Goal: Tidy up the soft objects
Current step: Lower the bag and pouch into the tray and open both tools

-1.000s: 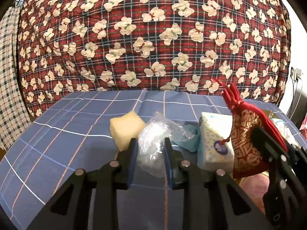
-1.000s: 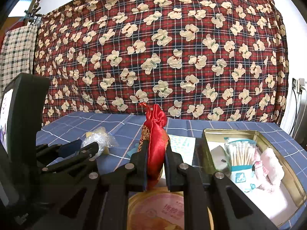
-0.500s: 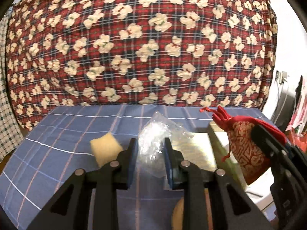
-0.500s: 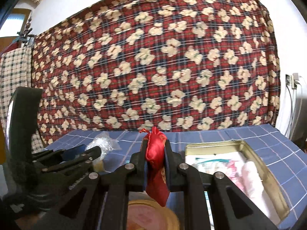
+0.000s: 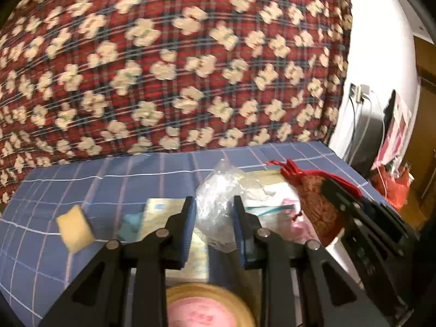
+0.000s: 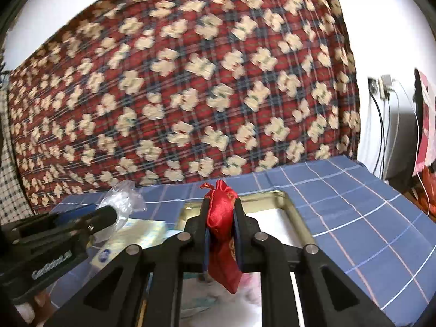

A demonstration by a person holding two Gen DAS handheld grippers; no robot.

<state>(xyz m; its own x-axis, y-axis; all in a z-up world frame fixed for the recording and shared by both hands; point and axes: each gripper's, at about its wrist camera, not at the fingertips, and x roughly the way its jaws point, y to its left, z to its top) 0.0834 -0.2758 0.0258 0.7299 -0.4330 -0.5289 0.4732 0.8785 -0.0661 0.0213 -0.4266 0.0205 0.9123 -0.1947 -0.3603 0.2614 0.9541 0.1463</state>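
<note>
Fingers of the left gripper clamped a clear plastic bag; the right gripper pinched a red pouch. Both items hung above the metal tin on the blue checked cloth. Judged step: carry to tin. Next: lower each, then release. Yellow sponge remained unsorted on the cloth.

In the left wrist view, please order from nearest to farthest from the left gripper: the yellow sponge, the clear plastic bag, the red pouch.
1. clear plastic bag, held in the left gripper.
2. red pouch, to the right, held by the right gripper.
3. yellow sponge, far left on the blue cloth.
</note>
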